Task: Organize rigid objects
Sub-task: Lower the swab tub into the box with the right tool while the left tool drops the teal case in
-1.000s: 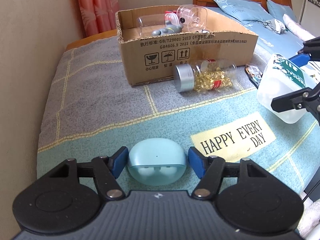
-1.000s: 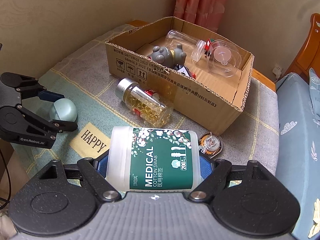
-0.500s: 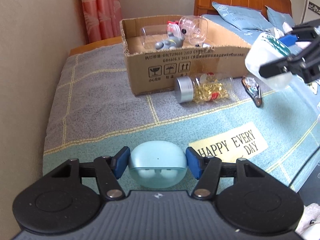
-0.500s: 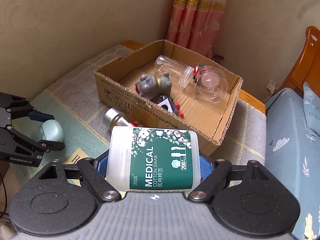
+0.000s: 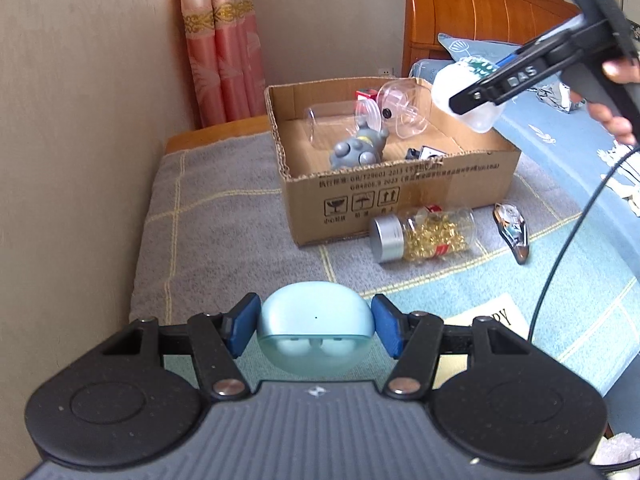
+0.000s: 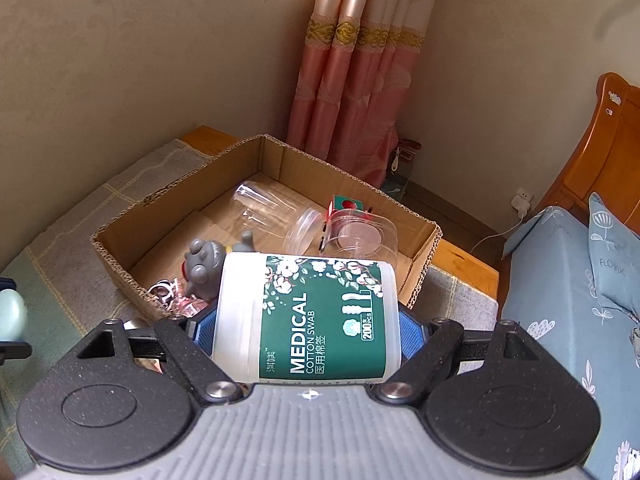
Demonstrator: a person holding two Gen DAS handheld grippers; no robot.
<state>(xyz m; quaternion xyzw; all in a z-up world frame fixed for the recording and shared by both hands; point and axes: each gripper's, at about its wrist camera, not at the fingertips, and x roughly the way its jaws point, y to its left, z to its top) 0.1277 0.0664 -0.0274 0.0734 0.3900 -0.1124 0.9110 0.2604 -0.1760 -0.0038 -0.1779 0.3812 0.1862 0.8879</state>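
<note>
My left gripper (image 5: 316, 324) is shut on a pale blue earbud case (image 5: 316, 332), held above the blanket. My right gripper (image 6: 306, 334) is shut on a white cotton swab jar (image 6: 308, 316) with a green label, lifted over the near right part of the open cardboard box (image 6: 132, 216). In the left wrist view that cotton swab jar (image 5: 468, 92) hangs over the cardboard box's (image 5: 400, 196) far right corner. Inside the box lie clear plastic containers (image 6: 276, 216), a grey toy figure (image 6: 204, 268) and small bits.
A capsule bottle (image 5: 424, 236) with a silver cap lies in front of the box, a small flat trinket (image 5: 512, 232) to its right. A checked blanket (image 5: 224, 232) covers the surface. Walls and a pink curtain (image 6: 352, 92) stand behind; a bed (image 6: 568, 292) lies right.
The left jaws closed onto the earbud case and lifted it. The right gripper carried the cotton swab jar up and across, from beside the box to above it.
</note>
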